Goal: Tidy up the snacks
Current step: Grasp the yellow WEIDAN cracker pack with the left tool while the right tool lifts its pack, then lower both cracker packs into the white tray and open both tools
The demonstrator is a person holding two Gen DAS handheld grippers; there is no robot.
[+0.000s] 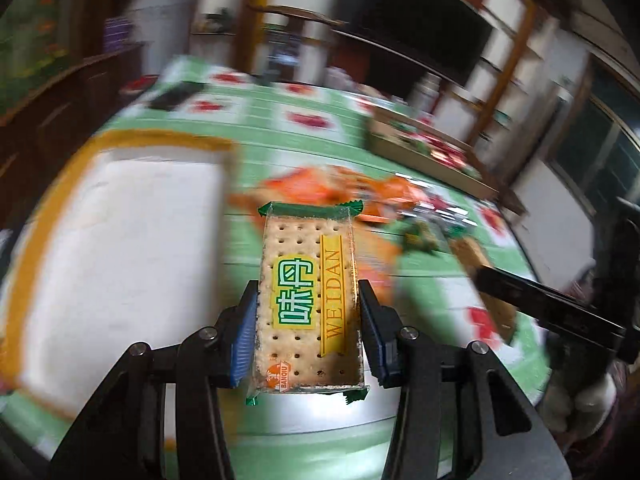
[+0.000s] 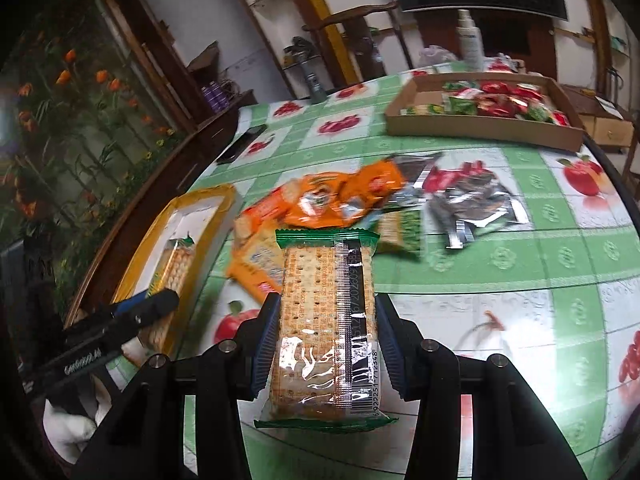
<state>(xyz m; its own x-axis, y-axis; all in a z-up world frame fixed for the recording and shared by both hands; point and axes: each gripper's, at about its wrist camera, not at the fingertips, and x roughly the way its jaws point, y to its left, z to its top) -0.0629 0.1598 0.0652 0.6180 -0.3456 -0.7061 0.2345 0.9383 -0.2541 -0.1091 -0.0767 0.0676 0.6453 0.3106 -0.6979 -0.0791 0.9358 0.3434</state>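
My left gripper is shut on a green-edged Weidan cracker pack, label side up, held above the table beside a yellow-rimmed white tray. My right gripper is shut on a second cracker pack, barcode side up, above the table. In the right wrist view the left gripper hovers over the yellow tray with its cracker pack. In the left wrist view the right gripper shows at the right. A pile of orange snack packs lies ahead.
A green fruit-print tablecloth covers the table. Silver and red packets lie right of the orange pile. A cardboard tray of red and green snacks stands at the back right. A black phone lies at the back left, a white bottle behind.
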